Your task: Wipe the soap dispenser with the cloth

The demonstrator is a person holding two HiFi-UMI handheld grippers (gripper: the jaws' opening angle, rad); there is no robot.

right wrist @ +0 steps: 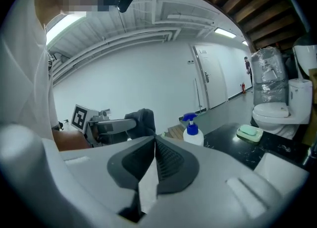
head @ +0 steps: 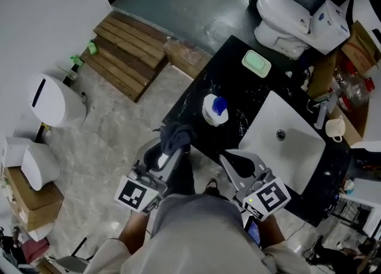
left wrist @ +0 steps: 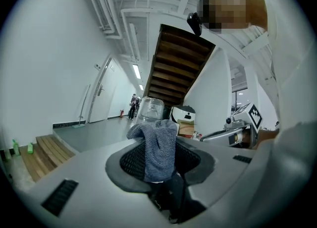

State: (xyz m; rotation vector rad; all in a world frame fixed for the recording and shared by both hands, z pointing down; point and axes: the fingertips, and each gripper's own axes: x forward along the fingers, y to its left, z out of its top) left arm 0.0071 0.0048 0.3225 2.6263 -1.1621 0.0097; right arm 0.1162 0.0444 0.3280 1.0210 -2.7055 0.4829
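The soap dispenser (head: pixel 214 110), a white bottle with a blue pump, stands on the black counter (head: pixel 238 91) left of the white sink (head: pixel 284 137); the right gripper view shows the soap dispenser (right wrist: pixel 192 133) ahead. My left gripper (head: pixel 172 140) is shut on a dark blue-grey cloth (head: pixel 176 137), held short of the counter's near edge; the cloth (left wrist: pixel 158 147) hangs bunched between the jaws. My right gripper (head: pixel 237 161) is shut and empty, near the counter's front edge by the sink. In its own view the right gripper (right wrist: pixel 154 145) has its jaws pressed together.
A green soap dish (head: pixel 256 63) lies at the counter's far end. A faucet (head: pixel 321 112) and a cup (head: pixel 335 127) stand right of the sink. A toilet (head: pixel 286 22) is behind the counter, wooden steps (head: pixel 128 52) to the left, cardboard boxes (head: pixel 27 198) at lower left.
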